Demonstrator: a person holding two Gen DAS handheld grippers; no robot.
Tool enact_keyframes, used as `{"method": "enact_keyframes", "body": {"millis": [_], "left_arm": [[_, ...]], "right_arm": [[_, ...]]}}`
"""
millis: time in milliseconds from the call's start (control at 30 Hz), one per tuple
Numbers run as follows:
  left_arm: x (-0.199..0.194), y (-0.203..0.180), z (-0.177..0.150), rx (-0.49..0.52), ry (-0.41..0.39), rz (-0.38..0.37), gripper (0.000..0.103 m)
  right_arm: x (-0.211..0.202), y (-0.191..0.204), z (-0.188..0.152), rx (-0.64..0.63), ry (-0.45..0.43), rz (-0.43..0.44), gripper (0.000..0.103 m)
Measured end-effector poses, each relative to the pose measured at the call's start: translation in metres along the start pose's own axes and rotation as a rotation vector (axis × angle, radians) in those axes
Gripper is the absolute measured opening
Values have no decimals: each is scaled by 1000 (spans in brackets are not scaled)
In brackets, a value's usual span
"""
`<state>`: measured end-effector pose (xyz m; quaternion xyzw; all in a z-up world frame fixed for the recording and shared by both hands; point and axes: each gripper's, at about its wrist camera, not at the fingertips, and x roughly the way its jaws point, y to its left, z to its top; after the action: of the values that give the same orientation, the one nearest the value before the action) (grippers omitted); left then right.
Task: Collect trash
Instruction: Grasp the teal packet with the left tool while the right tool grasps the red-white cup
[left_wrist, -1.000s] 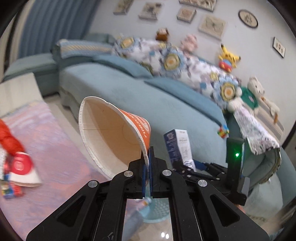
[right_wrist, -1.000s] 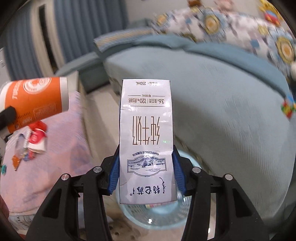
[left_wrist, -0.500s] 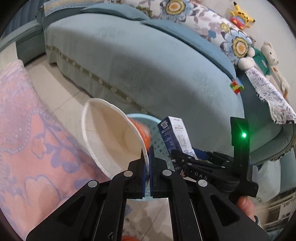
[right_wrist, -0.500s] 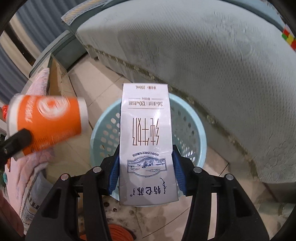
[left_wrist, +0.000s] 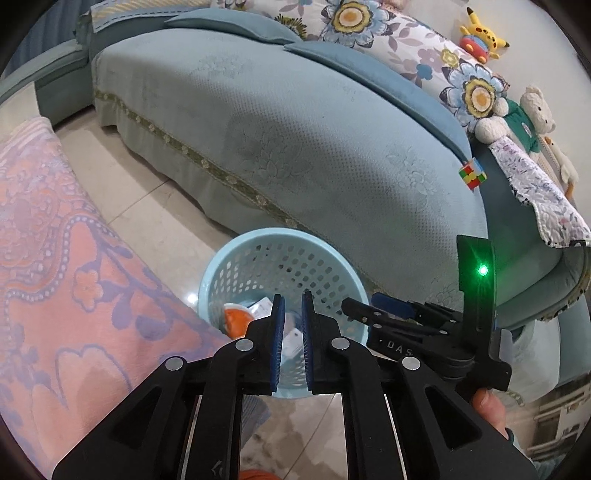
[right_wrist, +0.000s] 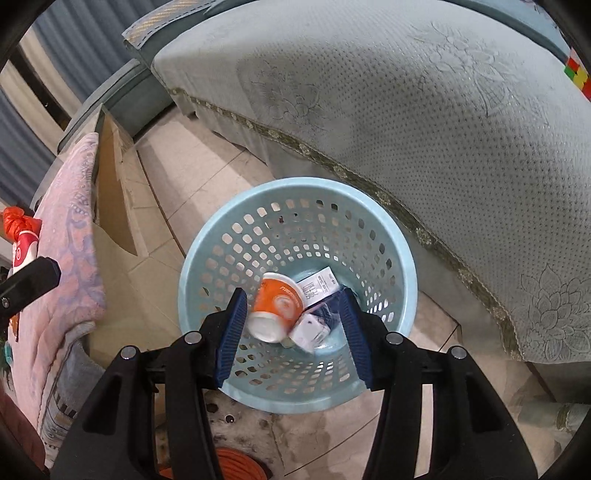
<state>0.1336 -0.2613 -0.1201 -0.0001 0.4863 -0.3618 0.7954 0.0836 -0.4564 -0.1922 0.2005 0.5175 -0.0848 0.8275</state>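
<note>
Sofa (left_wrist: 295, 122): blue-green and big, sitting behind everything, with flower pillows (left_wrist: 399, 44) and soft toys (left_wrist: 517, 110) lying along its back.
Blanket (left_wrist: 66, 266): pink with purple swirls, hanging down on the left, just beside the basket.
Floor (left_wrist: 147, 206): pale tiles, running between the sofa and the blanket.
Basket (right_wrist: 402, 254): light blue with lots of holes, standing on the floor just beside the sofa's edge. The trash is lying at its bottom.
Left claw (left_wrist: 291, 306): black with blue pads, hanging over the basket. Its two fingers are sitting a little apart and holding nothing.
Right claw (right_wrist: 291, 302): black with blue pads too, hanging right over the basket. Its fingers are spread wide apart and holding nothing.
Cup (right_wrist: 275, 310): orange and white paper, lying on its side in the basket with its open end pointing toward the camera, touching the carton.
Carton (right_wrist: 317, 286): white with dark print, lying in the basket just right of the cup. It is looking blurry lower down.
Cube (left_wrist: 472, 174): a small puzzle toy in many colors, sitting on the sofa seat, well apart from the basket.
</note>
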Motion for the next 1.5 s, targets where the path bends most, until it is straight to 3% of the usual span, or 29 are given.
{"method": "enact_keyframes", "body": {"millis": [267, 467, 633, 733, 867, 1133, 1233, 1333, 1500], "left_arm": [[-53, 3, 0, -8, -137, -29, 30], [-130, 18, -5, -41, -298, 24, 54], [-206, 54, -23, -103, -449, 125, 58], [-247, 82, -42, -149, -525, 225, 61], [-296, 134, -79, -255, -600, 357, 69], [-361, 235, -160, -475, -647, 661, 75], [-373, 270, -189, -536, -630, 758, 78], [-379, 304, -214, -600, -593, 822, 78], [-383, 357, -246, -734, -523, 822, 78]], "right_arm": [[-33, 46, 1, -112, -96, 59, 48], [-75, 109, 4, -243, -217, 143, 49], [-106, 182, 3, -379, -311, 231, 48], [-115, 224, 2, -436, -367, 285, 49], [-119, 272, -6, -487, -436, 327, 60], [-75, 352, -11, -598, -437, 324, 61], [-48, 372, -9, -610, -385, 328, 65], [-19, 390, -5, -602, -322, 322, 70], [14, 404, 1, -583, -244, 320, 70]]}}
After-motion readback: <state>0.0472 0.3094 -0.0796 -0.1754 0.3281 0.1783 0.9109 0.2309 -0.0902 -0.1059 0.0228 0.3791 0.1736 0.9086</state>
